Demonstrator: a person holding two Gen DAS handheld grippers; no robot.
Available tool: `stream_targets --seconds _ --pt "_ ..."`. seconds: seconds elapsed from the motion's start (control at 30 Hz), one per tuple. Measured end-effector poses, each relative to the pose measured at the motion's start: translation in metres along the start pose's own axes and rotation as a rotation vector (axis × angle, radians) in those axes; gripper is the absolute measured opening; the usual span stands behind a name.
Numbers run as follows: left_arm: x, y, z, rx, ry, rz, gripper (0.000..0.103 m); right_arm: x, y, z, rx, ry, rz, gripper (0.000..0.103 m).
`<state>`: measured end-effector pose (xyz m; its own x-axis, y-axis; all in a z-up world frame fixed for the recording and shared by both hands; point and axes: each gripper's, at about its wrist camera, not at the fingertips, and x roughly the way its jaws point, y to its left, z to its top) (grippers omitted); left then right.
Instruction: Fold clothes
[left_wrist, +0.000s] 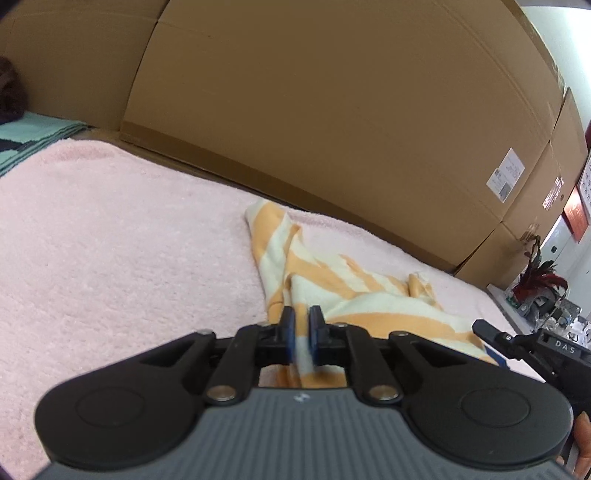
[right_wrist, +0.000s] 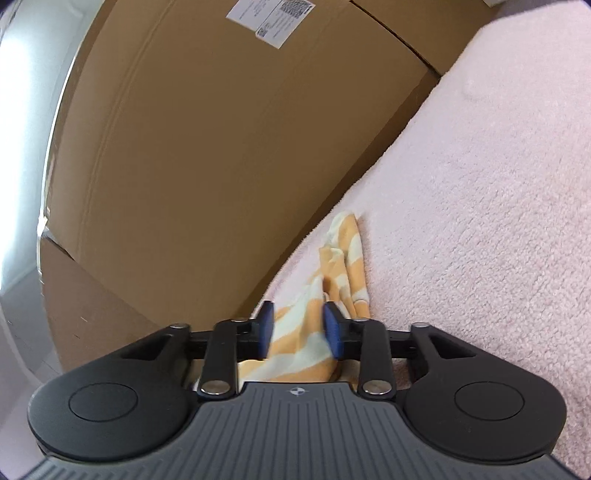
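Pink fleece blanket (left_wrist: 110, 229) covers the whole work surface, with one wall of large cardboard boxes (left_wrist: 314, 110) rising just behind it. One orange-and-cream striped garment (left_wrist: 332, 280) lies crumpled on the blanket, stretching ahead of both claws. Left claw (left_wrist: 302, 332) is pinched narrowly on a fold of it. Right claw (right_wrist: 298, 330) stands wider, cloth bunched between its blue pads (right_wrist: 265, 328); whether they press it is unclear.

The orange-and-cream striped soft knit cloth (left_wrist: 347, 291) lies on the pale pink fluffy fleece blanket (left_wrist: 110, 229). Behind stand smooth matt brown cardboard boxes (left_wrist: 332, 110). The left gripper (left_wrist: 302, 332) is matt black plastic.
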<state>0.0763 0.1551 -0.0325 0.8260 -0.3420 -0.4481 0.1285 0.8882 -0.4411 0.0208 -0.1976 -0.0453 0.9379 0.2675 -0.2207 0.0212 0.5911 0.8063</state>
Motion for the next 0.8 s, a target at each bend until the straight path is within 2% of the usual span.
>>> stream_targets --seconds 0.03,0.07,0.1,0.13,0.2,0.27,0.3,0.4,0.47,0.5,0.53,0.57,0.6,0.63,0.67,0.7,0.8 --pt "0.001 0.001 0.0 -0.005 0.004 0.003 0.017 0.002 0.004 0.0 -0.03 0.014 -0.025 0.008" --pt "0.0 0.003 -0.001 -0.017 0.004 0.003 0.022 0.001 0.007 -0.001 -0.042 -0.005 -0.06 0.007" --pt "0.0 0.005 -0.001 -0.029 0.004 0.003 0.022 0.001 0.006 -0.001 -0.039 -0.017 -0.081 0.007" --pt "0.0 0.007 -0.001 -0.04 0.004 0.004 0.025 0.0 0.003 -0.001 -0.015 -0.027 -0.101 0.014" --pt "-0.001 0.008 -0.002 -0.045 0.004 0.005 0.026 -0.003 -0.009 0.001 0.056 -0.033 -0.063 0.02" --pt "-0.002 0.007 -0.002 -0.039 0.001 0.008 0.026 -0.021 -0.018 -0.001 0.109 -0.114 0.056 0.022" --pt "-0.002 0.007 -0.002 -0.035 -0.001 0.009 0.026 -0.031 -0.018 -0.002 0.089 -0.154 0.108 0.021" --pt "-0.01 0.007 -0.003 -0.041 -0.046 -0.01 0.025 -0.046 -0.004 -0.01 -0.026 -0.099 0.213 0.021" --pt "-0.028 0.002 -0.007 -0.031 -0.146 0.011 0.022 -0.037 0.005 -0.018 -0.033 0.047 0.271 0.021" --pt "-0.038 -0.004 -0.01 -0.01 -0.184 0.022 0.022 -0.034 0.009 -0.023 -0.038 0.09 0.284 0.021" --pt "-0.046 -0.011 -0.012 0.014 -0.199 -0.007 0.022 -0.03 0.014 -0.028 -0.053 0.114 0.285 0.021" --pt "-0.05 -0.019 -0.016 0.045 -0.191 -0.058 0.022 -0.025 0.019 -0.033 -0.07 0.138 0.286 0.021" --pt "-0.052 -0.03 -0.021 0.084 -0.173 -0.092 0.022 -0.022 0.022 -0.038 -0.087 0.145 0.247 0.017" --pt "-0.049 -0.04 -0.028 0.12 -0.145 -0.108 0.022 -0.018 0.021 -0.042 -0.092 0.145 0.2 0.008" --pt "-0.046 -0.048 -0.036 0.152 -0.112 -0.119 0.028 -0.016 0.017 -0.044 -0.067 0.143 0.163 0.0" --pt "-0.04 -0.054 -0.045 0.178 -0.085 -0.109 0.033 -0.015 0.014 -0.044 -0.037 0.146 0.158 0.0" --pt "-0.035 -0.057 -0.054 0.192 -0.08 -0.076 0.035 -0.014 0.007 -0.042 0.029 0.155 0.145 0.0"
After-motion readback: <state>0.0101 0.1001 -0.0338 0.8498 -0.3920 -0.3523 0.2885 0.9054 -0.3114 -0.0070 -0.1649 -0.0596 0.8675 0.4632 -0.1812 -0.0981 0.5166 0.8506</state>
